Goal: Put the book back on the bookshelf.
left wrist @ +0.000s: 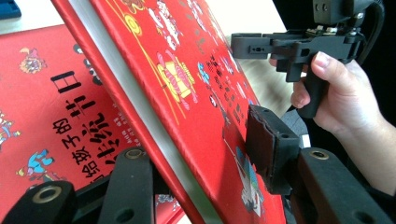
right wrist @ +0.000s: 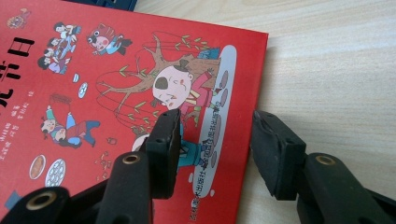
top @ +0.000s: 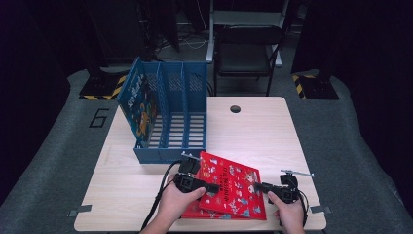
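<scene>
Left gripper view: the left gripper (left wrist: 205, 163) has the tilted top red book (left wrist: 187, 93) between its jaws, one pad against the cover, pinching the lifted edge above a second red book (left wrist: 42, 107) at the table's near edge. The right gripper (right wrist: 215, 149) hovers spread astride the cover's right edge, gripping nothing. Best to firm the left pinch, then let the right jaws close on that edge before carrying it to the blue file rack (top: 170, 122) at the table's far left corner.

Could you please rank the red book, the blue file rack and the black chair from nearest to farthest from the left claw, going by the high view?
1. The red book: right at the left claw, whose jaws stand on either side of its lifted left edge.
2. The blue file rack: just beyond, on the table's far left.
3. The black chair: farthest, behind the table.
</scene>
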### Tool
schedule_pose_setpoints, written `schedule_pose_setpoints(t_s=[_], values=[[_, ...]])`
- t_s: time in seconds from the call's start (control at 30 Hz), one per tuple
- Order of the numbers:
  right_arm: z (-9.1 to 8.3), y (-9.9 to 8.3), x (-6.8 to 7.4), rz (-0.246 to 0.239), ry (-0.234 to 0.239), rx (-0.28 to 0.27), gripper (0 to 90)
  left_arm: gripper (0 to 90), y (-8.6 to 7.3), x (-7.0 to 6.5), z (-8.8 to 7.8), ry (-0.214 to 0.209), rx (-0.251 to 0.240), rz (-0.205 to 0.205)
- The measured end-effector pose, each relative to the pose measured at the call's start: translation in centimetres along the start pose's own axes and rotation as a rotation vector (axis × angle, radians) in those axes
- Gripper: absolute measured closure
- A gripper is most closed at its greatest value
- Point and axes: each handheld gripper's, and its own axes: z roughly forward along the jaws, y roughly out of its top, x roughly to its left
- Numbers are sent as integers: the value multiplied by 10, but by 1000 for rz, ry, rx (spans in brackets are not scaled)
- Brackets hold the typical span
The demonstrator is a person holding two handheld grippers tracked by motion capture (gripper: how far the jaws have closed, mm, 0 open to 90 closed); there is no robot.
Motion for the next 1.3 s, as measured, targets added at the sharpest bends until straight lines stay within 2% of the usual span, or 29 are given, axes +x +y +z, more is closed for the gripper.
schedule_pose_setpoints(t_s=[0.13, 0.23, 0.33, 0.4, 0.43, 0.5, 0.57, 0.6, 0.67, 0.73, 0.87, 0.9, 0.93, 0.97, 1.0, 1.13, 1.17, 1.27, 1.3], values=[[0, 0, -1, 2, -8, -12, 548, 569, 0, 1, 1, 9, 4, -3], [0, 0, -3, 1, -12, -14, 606, 570, 0, 3, 1, 2, 7, -13], [-1, 0, -5, 19, -5, -14, 625, 573, 1, 3, 1, -1, 8, -12], [-1, 0, -4, 3, -24, -14, 655, 574, 1, 3, 1, 0, 5, -14], [-2, 0, -2, 16, -36, -6, 674, 574, 0, 3, 1, 0, 4, -16], [-2, 0, -4, -11, -62, -17, 701, 574, 0, 4, 1, 0, 7, -13], [-3, 0, -4, 5, -89, -9, 724, 574, 0, 4, 1, 1, 5, -16], [-3, 0, -7, -19, -107, -12, 739, 574, 0, 4, 1, 1, 7, -15], [-4, 0, -7, -18, -135, -2, 760, 574, 0, 4, 1, 1, 5, -15], [-4, 0, -8, -39, -154, 8, 781, 574, 0, 4, 1, 0, 7, -14], [-4, 0, -6, -37, -150, 33, 794, 574, 0, 3, 1, 1, 3, -15], [-4, -1, -7, -54, -146, 31, 800, 574, 0, 4, 1, 2, 5, -14], [-4, -1, -4, -34, -148, 38, 801, 574, 0, 4, 1, 1, 6, -13], [-4, -1, -5, -52, -149, 35, 801, 574, -1, 4, 1, 1, 5, -15], [-4, -1, -6, -51, -148, 33, 801, 574, -1, 5, 1, 5, 5, -13], [-5, -1, -7, -34, -140, 28, 783, 575, -6, 12, 2, -14, 1, -40], [-7, -1, -8, -21, -132, 19, 763, 575, -7, 13, 2, -11, 1, -44], [-10, 0, -9, 17, -68, -7, 722, 574, -9, 16, 3, -24, 4, -52], [-9, 0, -8, 14, -55, -4, 712, 574, -9, 15, 3, -15, 2, -49]])
